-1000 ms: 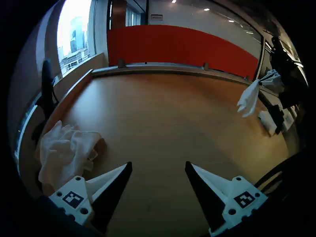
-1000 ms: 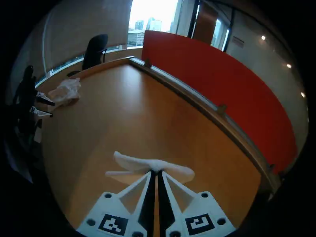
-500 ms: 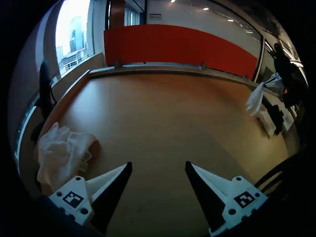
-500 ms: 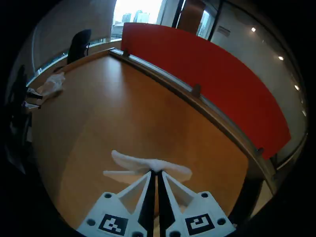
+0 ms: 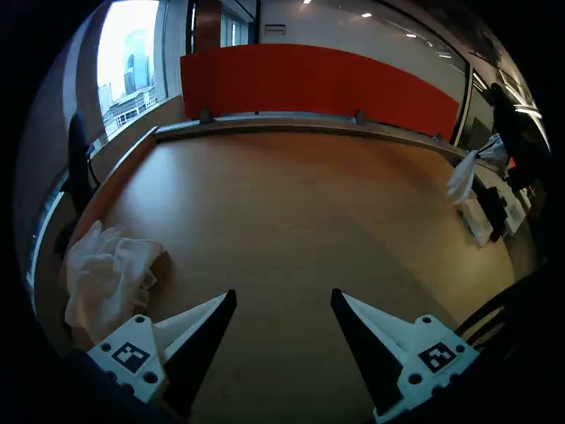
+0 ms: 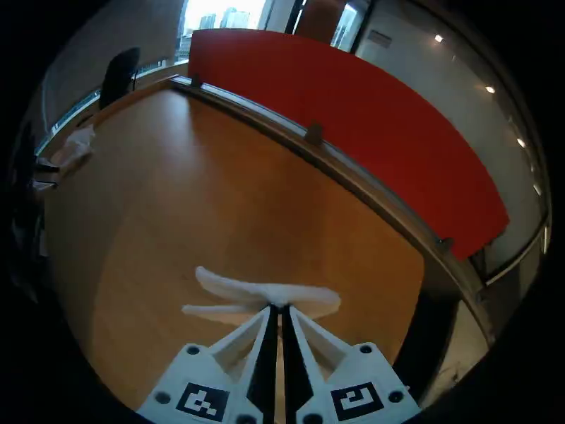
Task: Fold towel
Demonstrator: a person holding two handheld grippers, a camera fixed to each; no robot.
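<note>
In the right gripper view my right gripper (image 6: 277,311) is shut on a white towel (image 6: 261,295), which spreads out just past the fingertips above the wooden table (image 6: 212,198). The left gripper view shows the same towel (image 5: 462,178) hanging from that far gripper at the table's right end. My left gripper (image 5: 282,300) stands open over the table with nothing between its fingers. A pile of crumpled white towels (image 5: 106,272) lies at the left, close to the left finger. That pile (image 6: 74,145) appears small at the far left in the right gripper view.
A red partition (image 5: 318,81) runs along the table's far edge, on a grey rail (image 5: 296,124). A dark office chair (image 6: 120,71) stands beyond the table by the windows. Folded white cloths (image 5: 477,219) lie at the table's right end near a dark figure (image 5: 512,138).
The right gripper has carried the held towel farther toward the table's right end, and it looks smaller in the left gripper view. The left gripper has shifted slightly.
</note>
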